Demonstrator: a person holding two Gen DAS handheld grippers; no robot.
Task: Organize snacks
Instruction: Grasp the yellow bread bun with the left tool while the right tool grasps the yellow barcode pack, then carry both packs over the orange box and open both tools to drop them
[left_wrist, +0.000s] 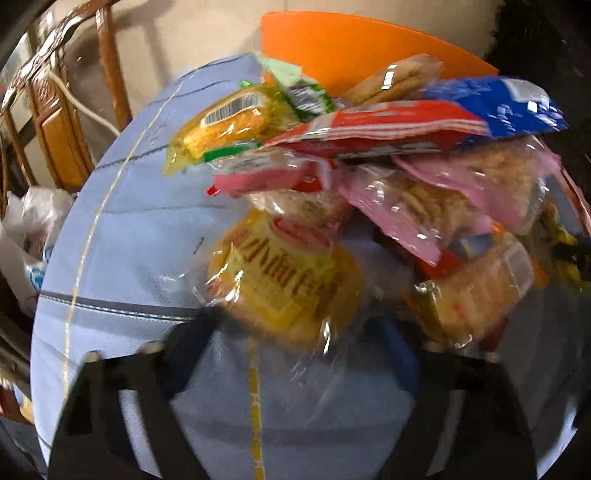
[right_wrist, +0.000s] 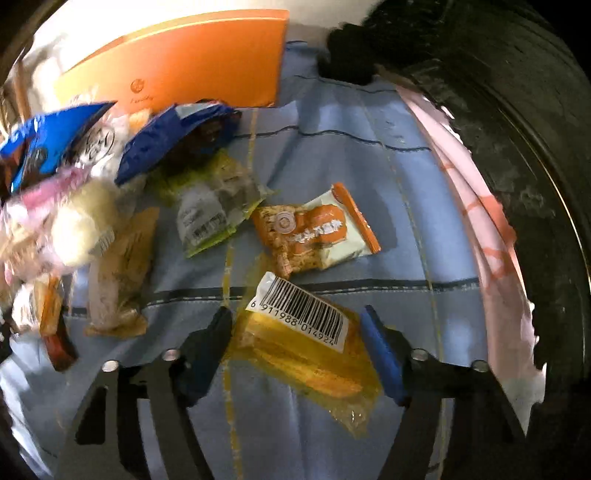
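Observation:
A heap of wrapped snacks lies on a light blue cloth (left_wrist: 122, 240). In the left wrist view my left gripper (left_wrist: 291, 328) is spread around a round cake in a clear yellow-printed wrapper (left_wrist: 284, 280); whether the fingers press it I cannot tell. Behind it lie a red packet (left_wrist: 380, 129), a blue packet (left_wrist: 498, 107) and pink-wrapped biscuits (left_wrist: 424, 206). In the right wrist view my right gripper (right_wrist: 299, 328) is open, its fingers on either side of a yellow barcoded snack pack (right_wrist: 306, 343) lying on the cloth. An orange-and-white packet (right_wrist: 317, 232) lies just beyond.
An orange box (right_wrist: 192, 62) stands at the back of the cloth, also in the left wrist view (left_wrist: 351, 55). A wooden chair (left_wrist: 55, 122) and plastic bags (left_wrist: 29, 229) are at the left. A dark tyre-like object (right_wrist: 509, 155) and pink cloth (right_wrist: 480, 221) line the right edge.

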